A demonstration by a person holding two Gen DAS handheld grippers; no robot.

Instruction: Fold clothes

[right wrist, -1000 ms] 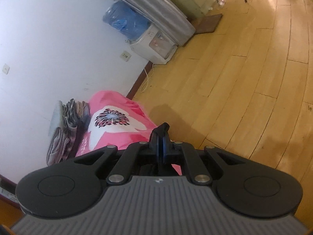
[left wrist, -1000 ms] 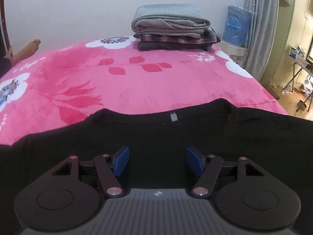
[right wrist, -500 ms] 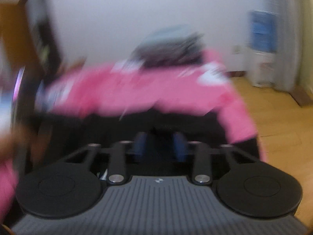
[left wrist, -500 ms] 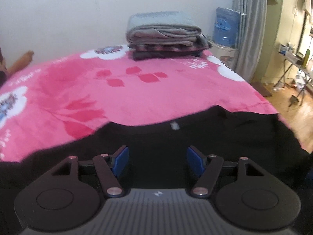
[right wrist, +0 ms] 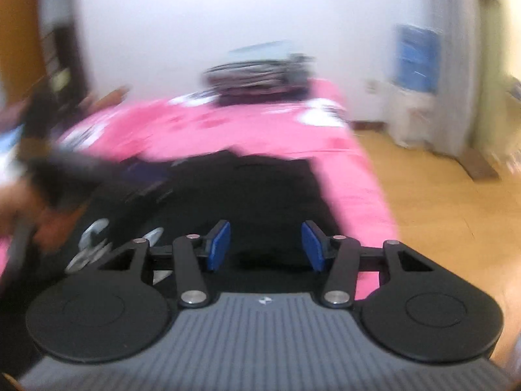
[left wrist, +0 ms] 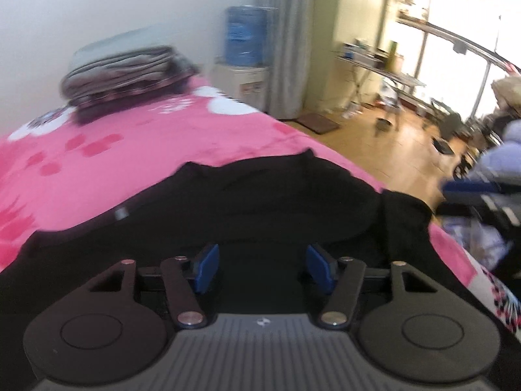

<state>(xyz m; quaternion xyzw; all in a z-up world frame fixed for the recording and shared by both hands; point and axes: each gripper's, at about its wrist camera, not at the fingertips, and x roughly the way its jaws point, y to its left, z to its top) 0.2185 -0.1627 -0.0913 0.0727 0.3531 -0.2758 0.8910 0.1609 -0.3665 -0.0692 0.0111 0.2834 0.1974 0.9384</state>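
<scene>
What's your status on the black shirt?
Left gripper open, just closing slightly; right gripper open, just opened. Shirt flat on blanket, unheld. Nothing in the way.

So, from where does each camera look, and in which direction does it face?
Left wrist view: sits behind the left gripper, jaws apart, looking over the black garment and pink blanket toward the folded pile and water dispenser; the other gripper shows blurred at the right edge.
Right wrist view: sits behind the right gripper, jaws apart, facing along the bed to the white wall; a blurred hand at left.
Both share the garment, blanket, pile and dispenser.
</scene>
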